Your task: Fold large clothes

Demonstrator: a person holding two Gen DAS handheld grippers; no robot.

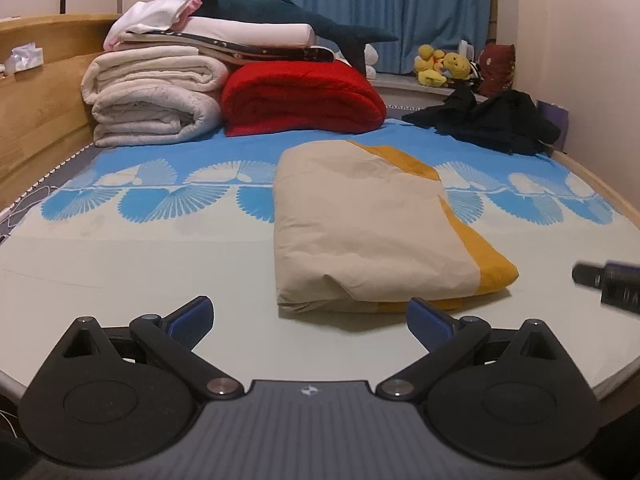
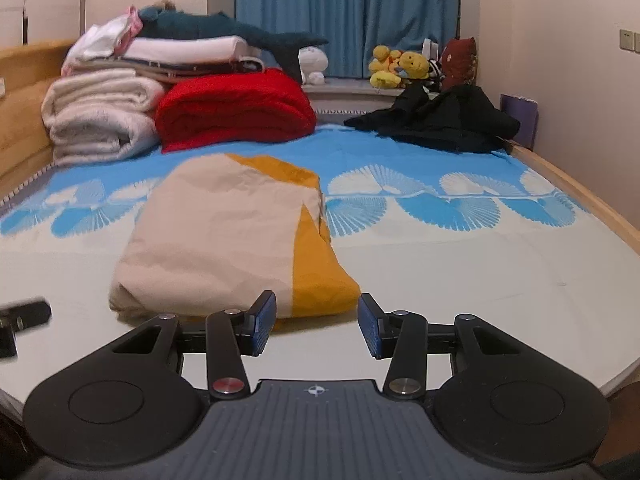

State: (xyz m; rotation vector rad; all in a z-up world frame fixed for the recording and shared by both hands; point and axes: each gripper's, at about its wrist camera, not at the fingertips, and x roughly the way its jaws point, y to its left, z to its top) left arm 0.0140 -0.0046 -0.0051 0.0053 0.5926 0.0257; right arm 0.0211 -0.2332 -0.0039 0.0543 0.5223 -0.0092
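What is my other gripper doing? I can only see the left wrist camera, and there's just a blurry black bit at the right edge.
Observer: The right gripper is open with nothing between its fingers, just short of the near edge of the folded beige and yellow cloth.
Operator: What's the white thing behind the shark's tail?
Observer: From the right wrist camera it looks like a white soft toy on the window ledge, next to the shark toy.
Operator: Is there anything on the wall above the black clothes?
Observer: Yes, a switch plate high on the right wall, above the black clothes.
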